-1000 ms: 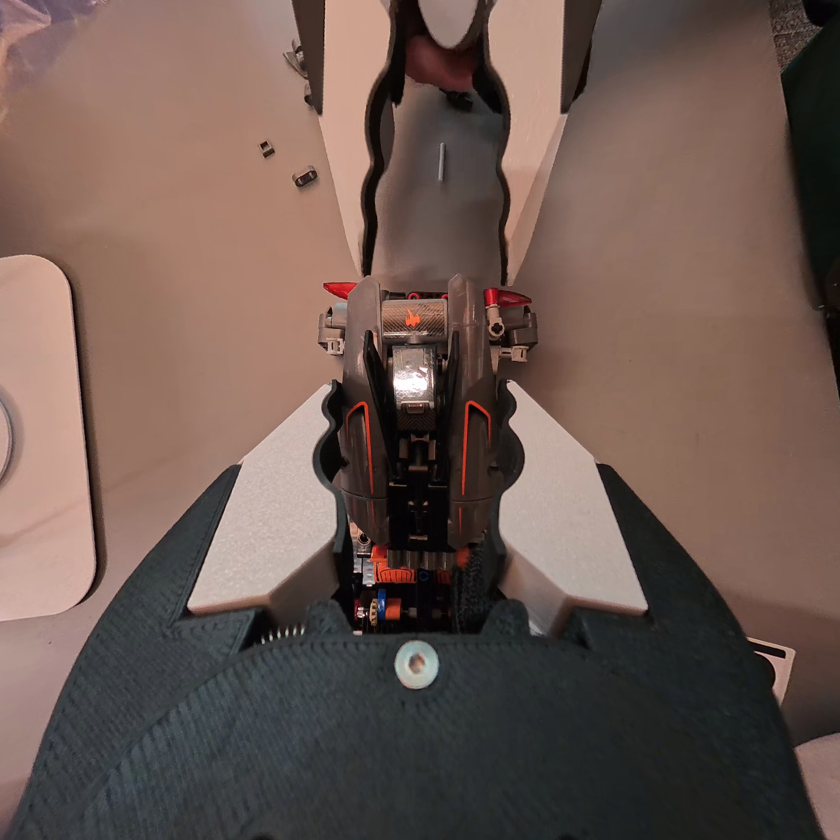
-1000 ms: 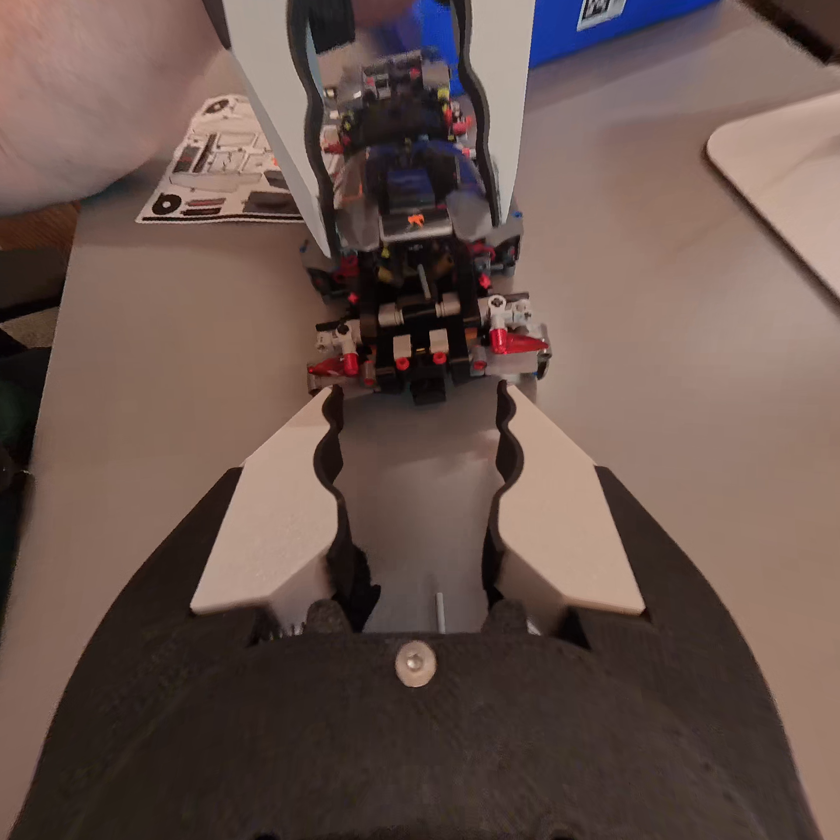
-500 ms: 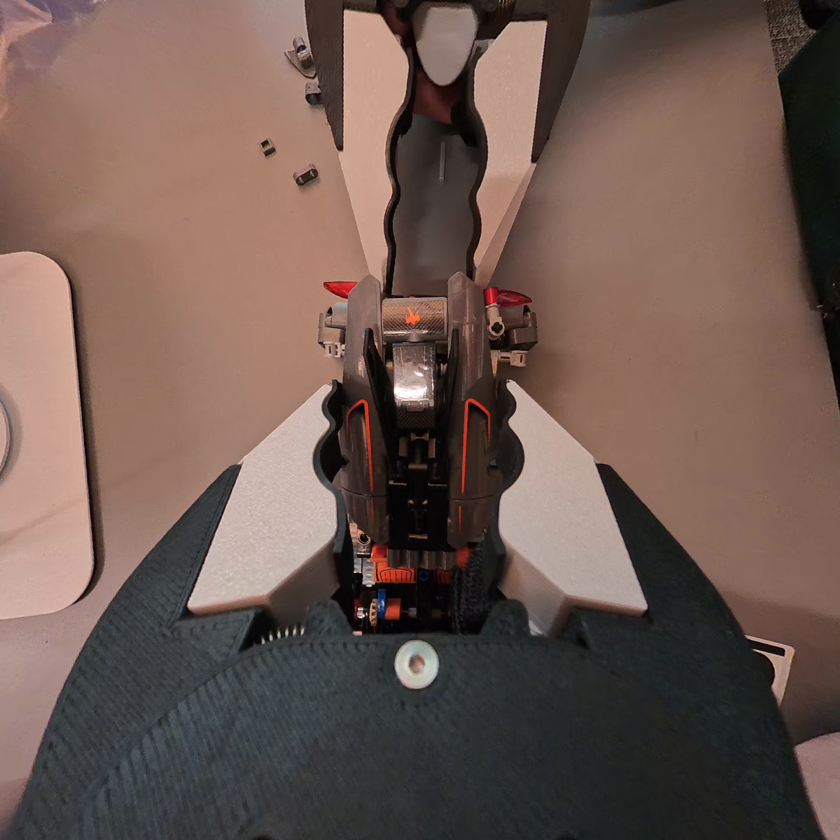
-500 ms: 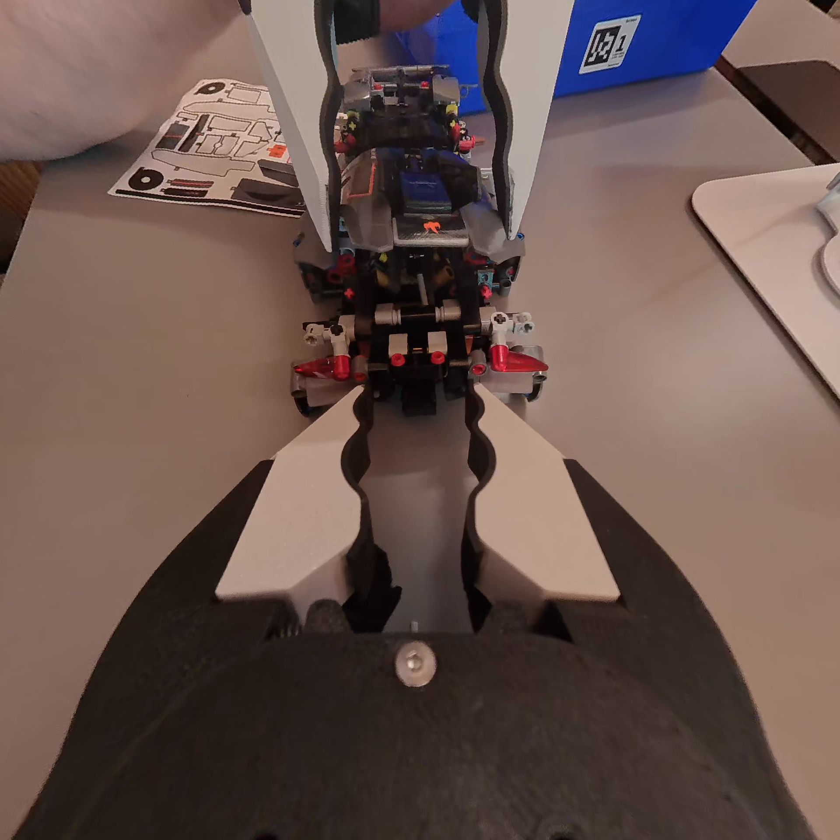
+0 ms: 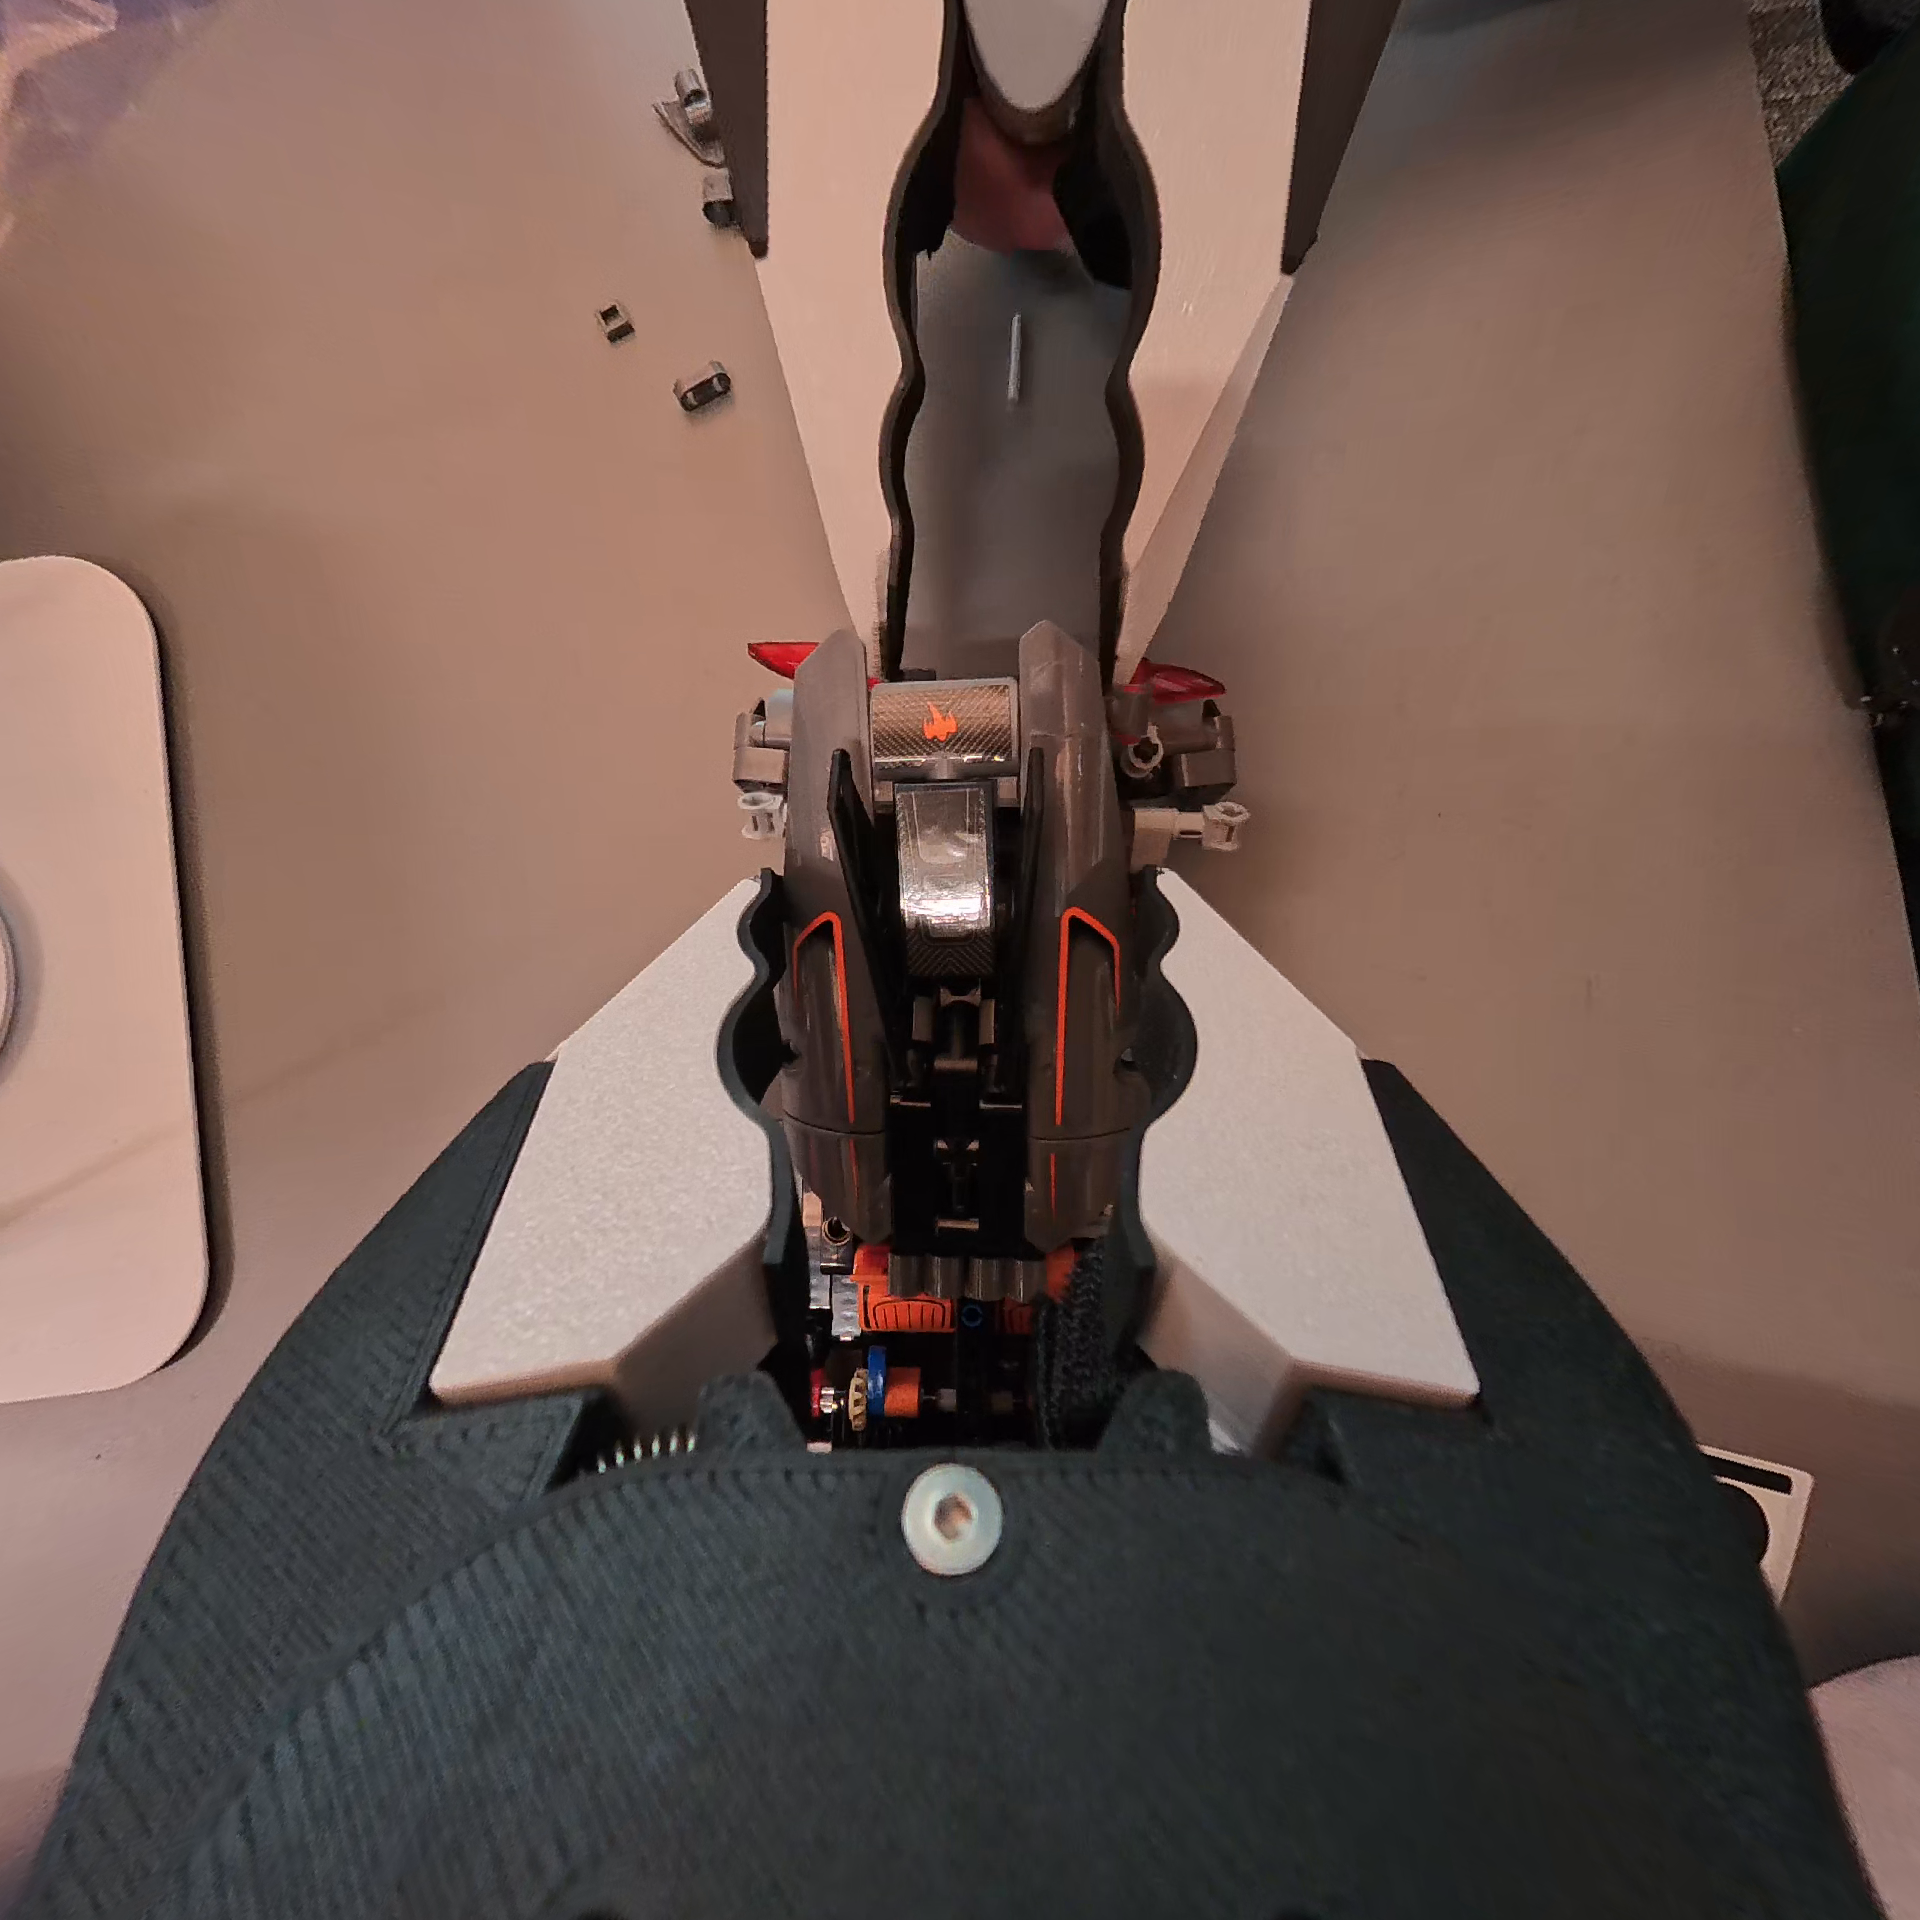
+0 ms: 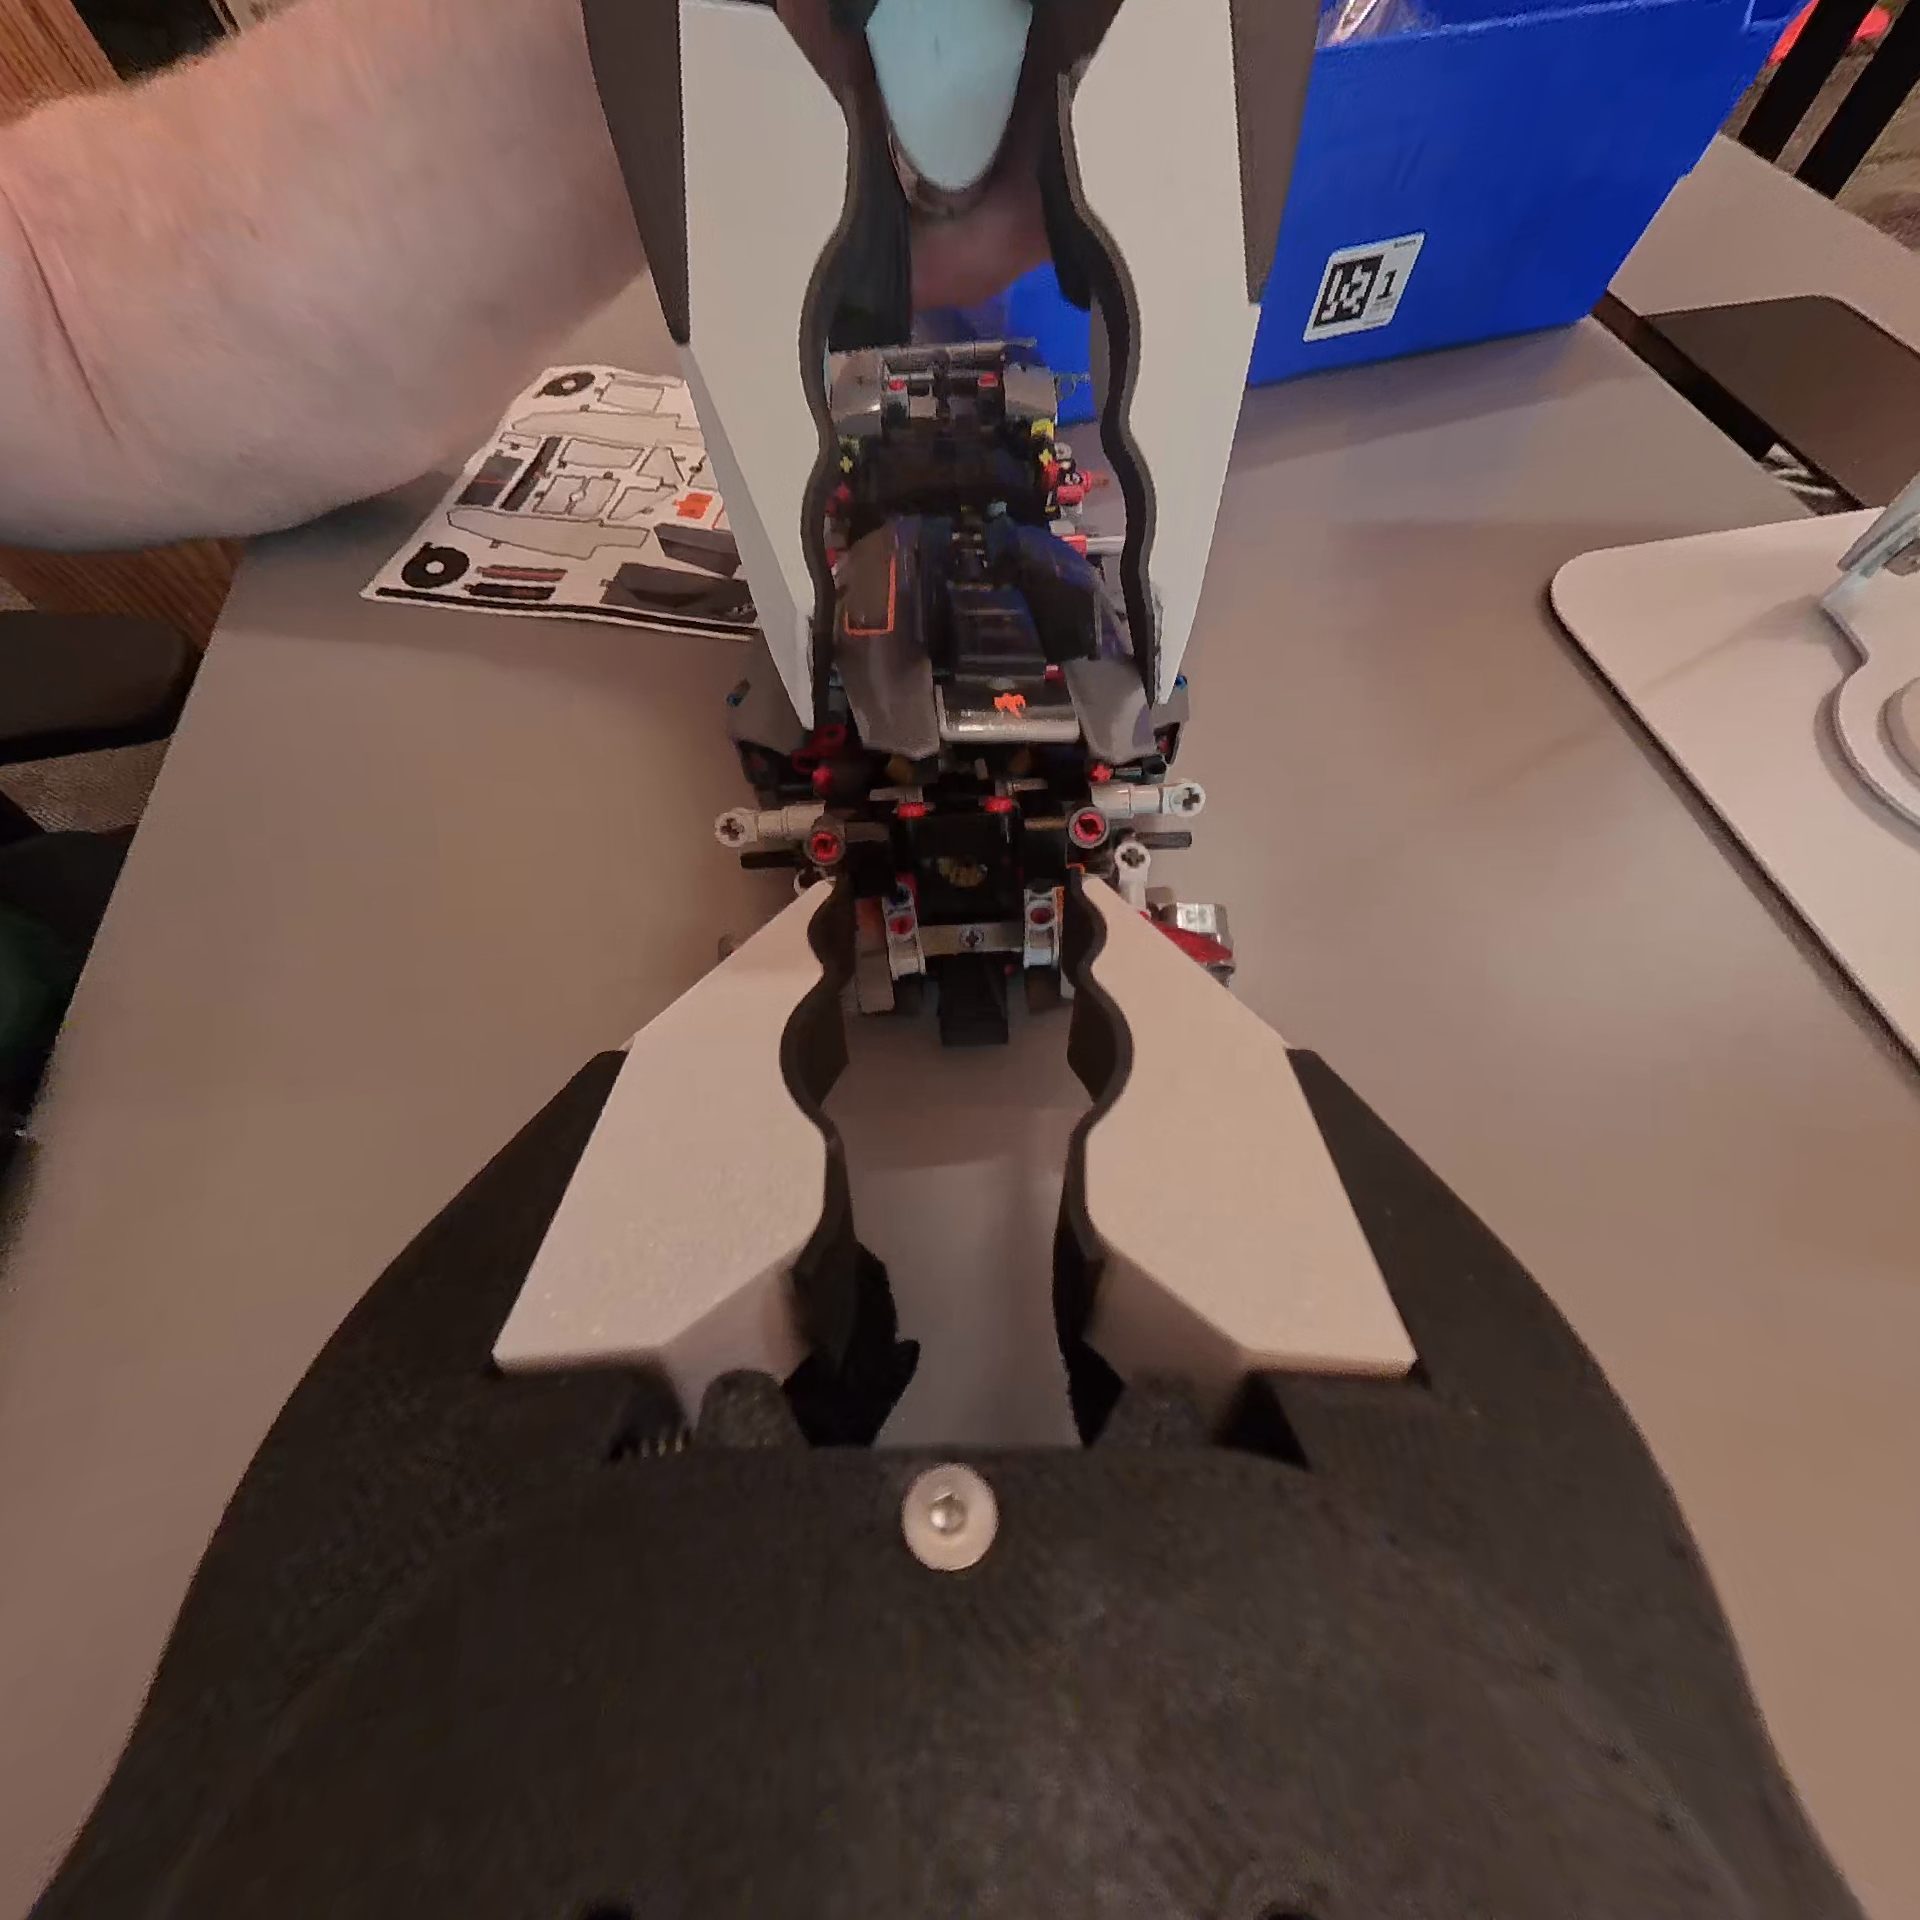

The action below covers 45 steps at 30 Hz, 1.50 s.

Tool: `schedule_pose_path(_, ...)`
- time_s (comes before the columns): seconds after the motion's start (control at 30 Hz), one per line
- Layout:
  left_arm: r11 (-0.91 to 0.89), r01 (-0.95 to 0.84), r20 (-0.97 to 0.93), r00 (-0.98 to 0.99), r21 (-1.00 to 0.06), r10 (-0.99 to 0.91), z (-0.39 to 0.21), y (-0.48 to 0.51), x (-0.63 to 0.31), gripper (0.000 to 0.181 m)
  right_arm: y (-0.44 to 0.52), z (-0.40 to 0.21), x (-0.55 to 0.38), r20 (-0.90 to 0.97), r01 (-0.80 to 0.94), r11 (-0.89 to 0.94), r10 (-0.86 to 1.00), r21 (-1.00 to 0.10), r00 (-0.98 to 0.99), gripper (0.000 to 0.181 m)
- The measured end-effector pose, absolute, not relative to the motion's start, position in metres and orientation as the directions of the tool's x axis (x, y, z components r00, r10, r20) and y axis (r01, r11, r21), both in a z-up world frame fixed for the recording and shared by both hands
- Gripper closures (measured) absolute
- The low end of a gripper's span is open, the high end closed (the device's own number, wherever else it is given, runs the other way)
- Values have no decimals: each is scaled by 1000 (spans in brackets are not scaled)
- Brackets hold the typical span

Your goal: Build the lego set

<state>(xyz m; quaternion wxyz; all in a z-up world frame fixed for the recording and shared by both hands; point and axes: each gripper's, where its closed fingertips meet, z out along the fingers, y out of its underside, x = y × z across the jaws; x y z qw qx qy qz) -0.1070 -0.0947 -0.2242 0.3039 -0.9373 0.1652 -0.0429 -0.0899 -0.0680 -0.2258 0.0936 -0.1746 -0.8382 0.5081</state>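
A dark grey lego car [image 5: 951, 935] with orange stripes stands on the grey table. My left gripper [image 5: 956, 894] is shut on its body from both sides. In the right wrist view the car [image 6: 961, 873] points its black and red end at me, with the left gripper [image 6: 987, 696] clamped on it from beyond. My right gripper [image 6: 956, 899] is open at a narrow gap, its tips on either side of that end. I cannot tell if they touch it. It also shows in the left wrist view [image 5: 1003, 623]. A thin grey axle [image 5: 1013, 353] lies on the table between its fingers.
Small loose grey parts [image 5: 701, 390] lie left of the right gripper. A white pad [image 5: 83, 987] is at the left, also in the right wrist view [image 6: 1714, 665]. A sticker sheet [image 6: 582, 520], a blue box [image 6: 1507, 177] and a person's arm [image 6: 260, 312] lie beyond the car. Some 4 centimetres of space lies between my two pairs of fingers.
My right gripper narrowed its jaws and moved forward until its tips flank the car's end. The left gripper kept its hold on the car.
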Motion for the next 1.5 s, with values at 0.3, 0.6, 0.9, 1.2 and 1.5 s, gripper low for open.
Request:
schedule_pose_path(0.3,-760,-274,-10,943,-590,-332,-224,-96,-108,116,-76,-215,-94,-27,185,383,382,-905,-924,144)
schedule_pose_path(0.6,-789,-266,-42,955,-553,-293,-228,-94,-112,105,-76,-214,-95,-65,194,308,384,-931,-921,144)
schedule_pose_path(0.9,-814,-264,-53,959,-518,-277,-235,-86,-110,83,-75,-214,-96,-73,191,281,383,-940,-921,144)
schedule_pose_path(1.2,-800,-261,-51,959,-541,-279,-235,-90,-106,55,-74,-214,-98,-85,196,268,375,-943,-923,144)
schedule_pose_path(1.5,-791,-287,-46,949,-541,-312,-249,-83,-92,53,-76,-213,-98,-83,191,263,373,-946,-924,144)
